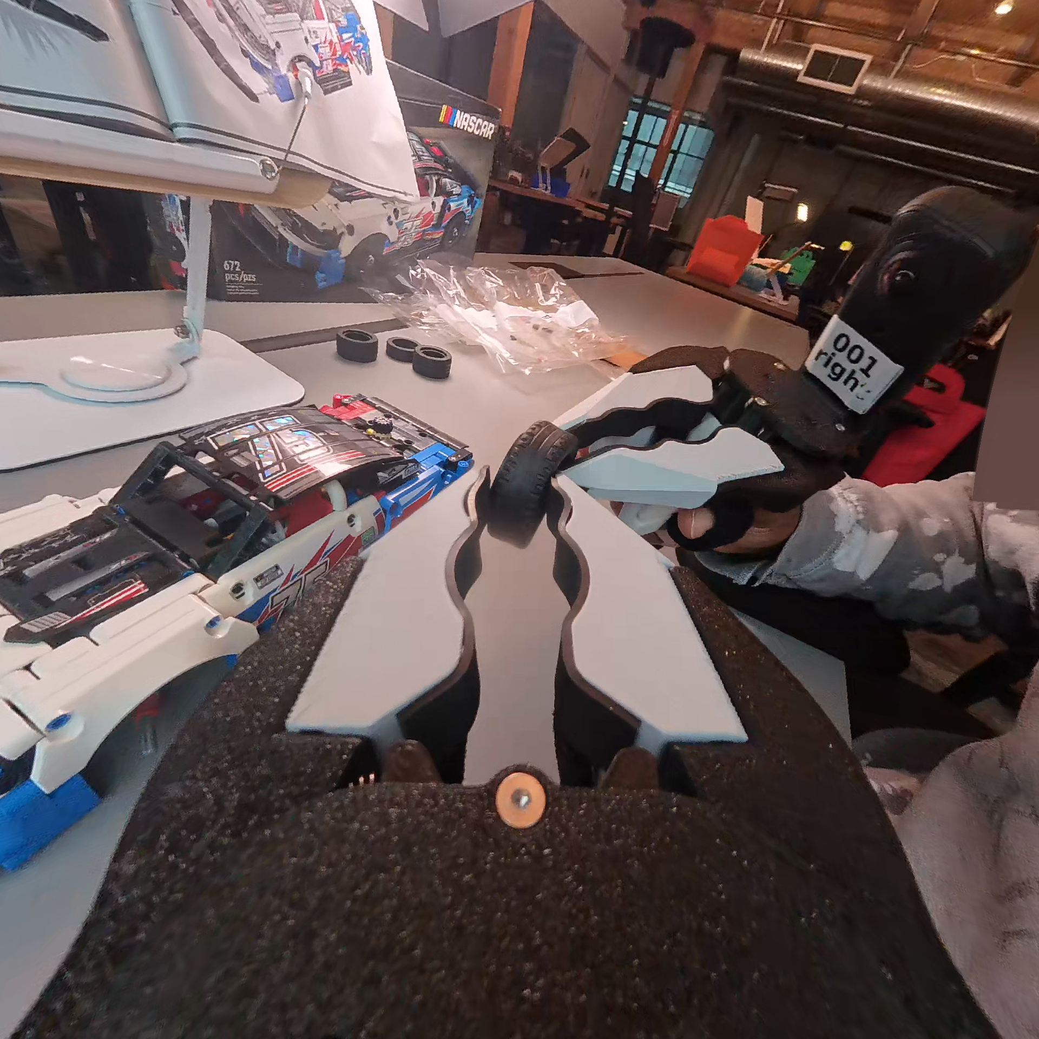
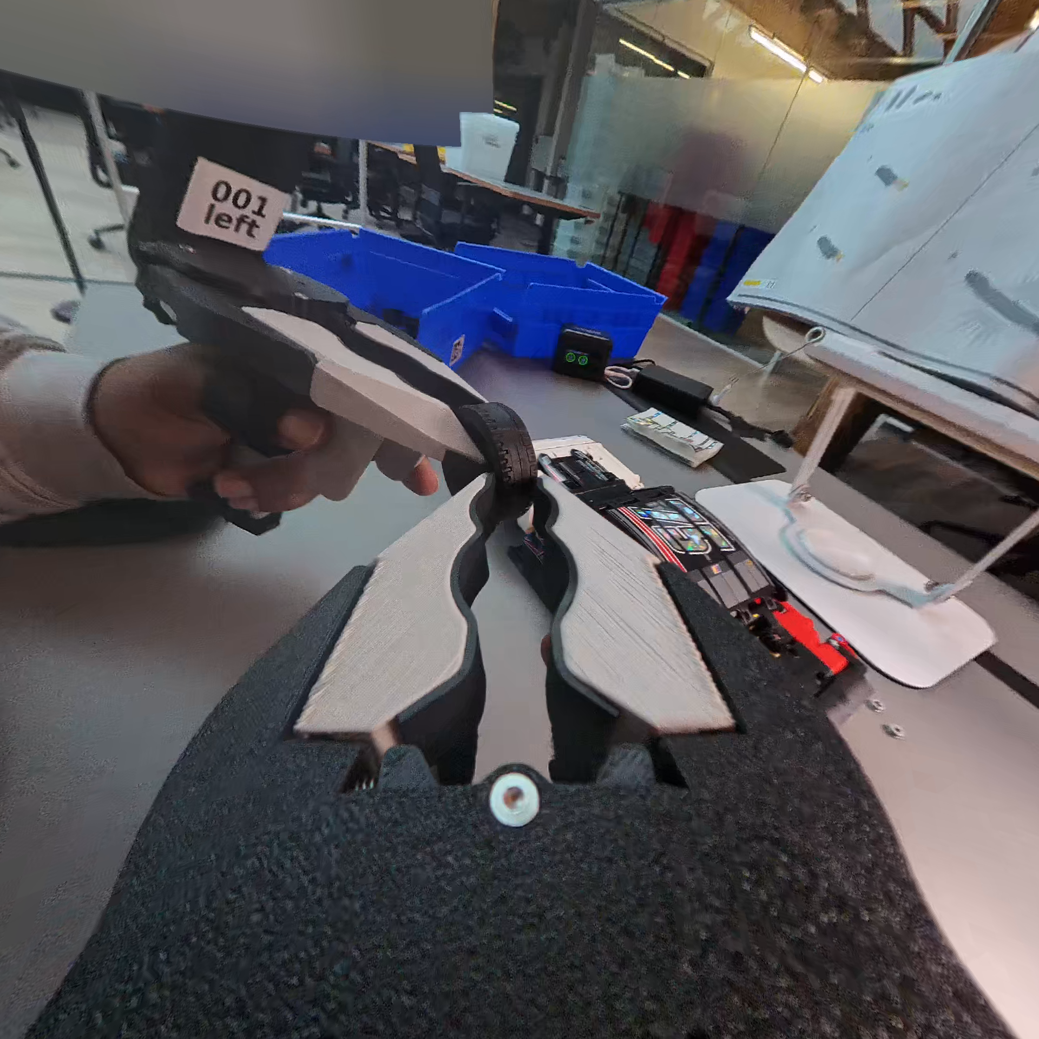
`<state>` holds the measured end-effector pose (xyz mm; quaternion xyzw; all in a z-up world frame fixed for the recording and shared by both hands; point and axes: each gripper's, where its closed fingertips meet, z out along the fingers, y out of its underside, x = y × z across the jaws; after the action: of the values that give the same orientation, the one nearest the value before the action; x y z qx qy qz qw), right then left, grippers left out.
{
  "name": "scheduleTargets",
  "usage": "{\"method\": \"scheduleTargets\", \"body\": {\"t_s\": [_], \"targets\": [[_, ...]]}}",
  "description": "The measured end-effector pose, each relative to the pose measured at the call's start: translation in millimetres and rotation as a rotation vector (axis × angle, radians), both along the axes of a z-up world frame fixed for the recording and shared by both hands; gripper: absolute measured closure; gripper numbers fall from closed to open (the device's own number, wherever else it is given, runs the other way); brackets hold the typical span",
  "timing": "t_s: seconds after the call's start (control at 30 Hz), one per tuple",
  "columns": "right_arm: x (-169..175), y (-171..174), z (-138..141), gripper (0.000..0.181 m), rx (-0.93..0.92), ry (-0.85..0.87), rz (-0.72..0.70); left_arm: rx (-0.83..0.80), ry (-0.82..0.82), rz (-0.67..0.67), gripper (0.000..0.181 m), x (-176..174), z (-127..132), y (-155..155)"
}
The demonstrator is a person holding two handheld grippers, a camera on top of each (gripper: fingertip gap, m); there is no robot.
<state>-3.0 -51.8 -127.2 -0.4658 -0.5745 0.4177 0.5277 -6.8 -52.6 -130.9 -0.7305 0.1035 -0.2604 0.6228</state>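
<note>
Black tyre [image 1: 525, 475] pinched by both grippers' fingers (3 spare tyres [image 1: 393, 348] show only leftward).

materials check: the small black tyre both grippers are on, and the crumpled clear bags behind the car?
Small black treaded tyre: looks like matte rubber, with moulded tread grooves and a dull sheen; soft plastic is possible. The left gripper and right gripper both pinch it.

Crumpled clear bags: thin glossy plastic film, see-through, sharply creased, with bright glints.
</note>
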Motion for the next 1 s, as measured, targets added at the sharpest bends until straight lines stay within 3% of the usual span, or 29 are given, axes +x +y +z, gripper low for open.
{"method": "scheduleTargets", "body": {"t_s": [0.33, 0.57, 0.67, 0.87, 0.97, 1.0], "targets": [[1.2, 2.3, -7.4, 0.174, 0.221, -0.024, -0.085, -0.072, -0.104, 0.048, 0.164, -2.7, -9.3, 3.7], [1.0, 2.0, -12.9, 0.173, 0.328, -0.052, -0.088, -0.176, -0.342, -0.008, 0.164, -3.2, -17.8, 4.8], [1.0, 1.4, -14.4, 0.175, 0.138, -0.049, -0.02, -0.233, -0.489, -0.071, 0.165, -1.7, -21.0, 4.6], [8.4, -1.0, 0.9, 0.172, -0.688, 0.067, 0.357, -0.187, -0.513, -0.14, 0.164, 5.0, -8.4, 3.0], [12.3, -0.8, 5.1, 0.172, -0.829, 0.09, 0.48, -0.186, -0.529, -0.165, 0.164, 7.9, -5.7, 2.0], [14.7, 0.1, 8.1, 0.181, -0.857, 0.109, 0.512, -0.214, -0.511, -0.116, 0.164, 2.3, -12.8, 4.7]]}}
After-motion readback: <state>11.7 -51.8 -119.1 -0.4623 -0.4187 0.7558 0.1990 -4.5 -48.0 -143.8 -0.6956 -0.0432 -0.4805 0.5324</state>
